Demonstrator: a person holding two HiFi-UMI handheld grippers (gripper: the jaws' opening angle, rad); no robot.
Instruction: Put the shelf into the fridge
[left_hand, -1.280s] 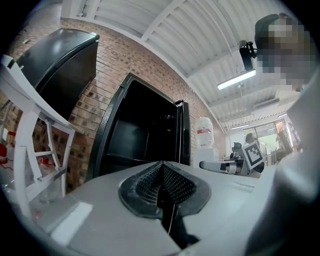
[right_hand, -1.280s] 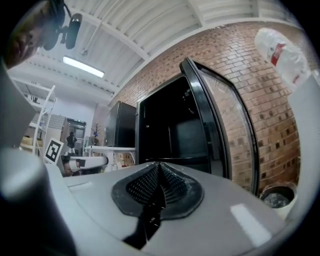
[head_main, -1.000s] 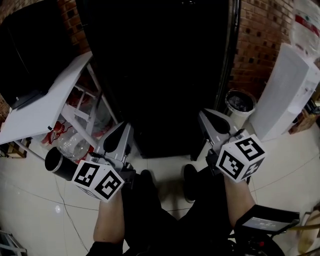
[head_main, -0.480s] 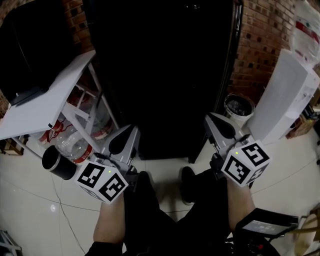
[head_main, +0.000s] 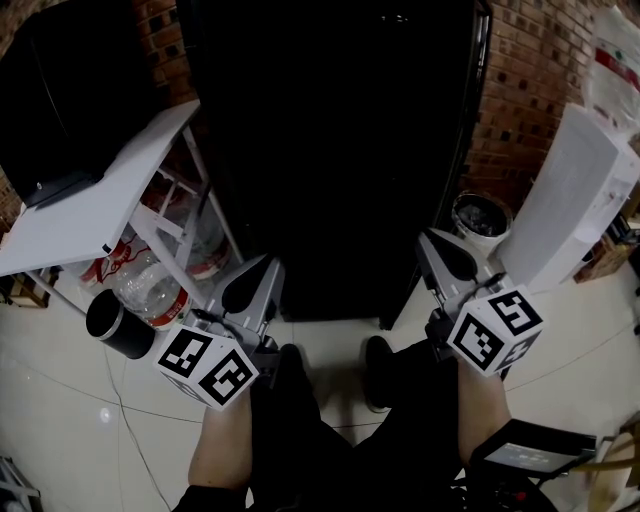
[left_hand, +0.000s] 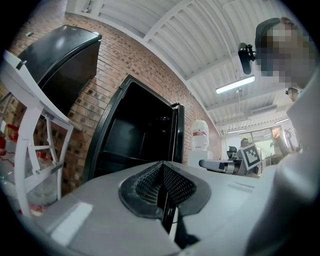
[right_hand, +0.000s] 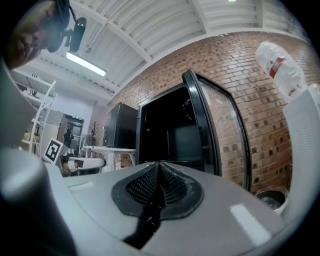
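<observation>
Black fridge (head_main: 330, 150) stands against the brick wall with its door (right_hand: 220, 130) swung open to the right; the inside is dark. The person stands on the tiled floor (head_main: 330, 335) facing it, a tool in each hand, both held low and near level, pointing at the opening.

Left tool (left_hand: 161, 165): jaws fully together, pads meeting, nothing between them. Right tool (right_hand: 159, 165): likewise closed and empty.

Shelf: no loose shelf shows in any view, neither on the white tabletop (head_main: 100, 200) at the left nor on the floor. In the left gripper view a level ledge (left_hand: 125, 159) crosses the inside of the fridge; it may be the shelf already seated, but it is too dark to tell. The scene fits either a shelf out of view and due to be fetched, or one already in place.

Handling, as judged: a fridge shelf is likely flat, stiff and of modest weight, possibly glass and so breakable and slippery. Best gripped at its front rim, one tool toward each end, kept level.
</observation>
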